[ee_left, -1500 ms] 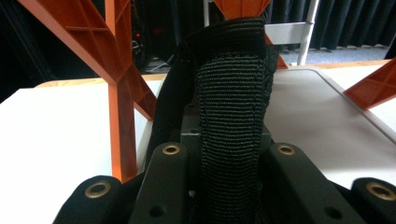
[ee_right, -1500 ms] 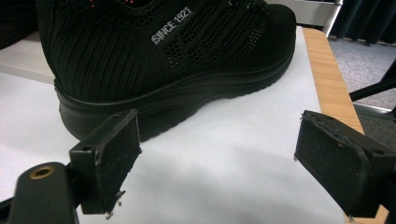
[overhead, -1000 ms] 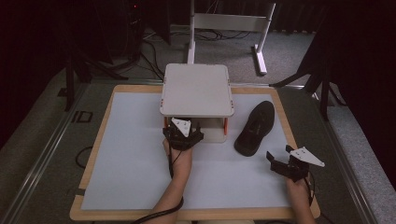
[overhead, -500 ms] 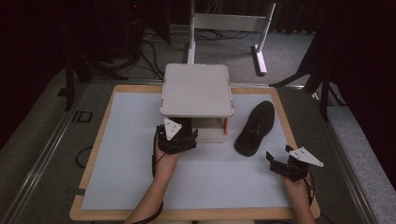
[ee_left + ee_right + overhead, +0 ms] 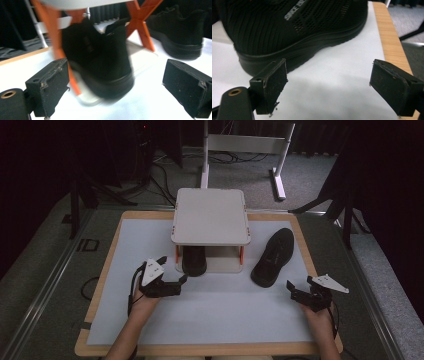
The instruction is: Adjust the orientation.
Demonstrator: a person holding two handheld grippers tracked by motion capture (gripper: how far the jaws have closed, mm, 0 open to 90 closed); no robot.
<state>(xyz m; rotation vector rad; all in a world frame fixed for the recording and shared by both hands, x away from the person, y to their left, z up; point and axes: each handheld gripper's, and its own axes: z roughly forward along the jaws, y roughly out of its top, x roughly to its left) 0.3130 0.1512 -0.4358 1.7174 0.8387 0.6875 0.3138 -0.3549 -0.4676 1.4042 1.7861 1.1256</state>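
Note:
A black shoe [image 5: 194, 260] stands heel-out on the lower shelf of a small rack [image 5: 211, 215] with a white top and orange legs. In the left gripper view its heel [image 5: 100, 57] is close ahead, blurred. My left gripper [image 5: 173, 269] hovers over the mat just left of and in front of the rack, open and empty [image 5: 115, 87]. A second black shoe [image 5: 272, 256] lies on the mat right of the rack. My right gripper [image 5: 300, 284] is open just in front of that shoe's toe [image 5: 294, 27], not touching it [image 5: 329, 87].
A white mat [image 5: 225, 315] covers a wooden-edged board [image 5: 305, 235]. The board's edge [image 5: 389, 40] runs close to the right gripper's right side. A white stand [image 5: 245, 145] and cables sit on the floor behind the table.
My left gripper has drawn back from the rack's front, moving left and toward the person. The shoe stays on the lower shelf. The right gripper has not moved.

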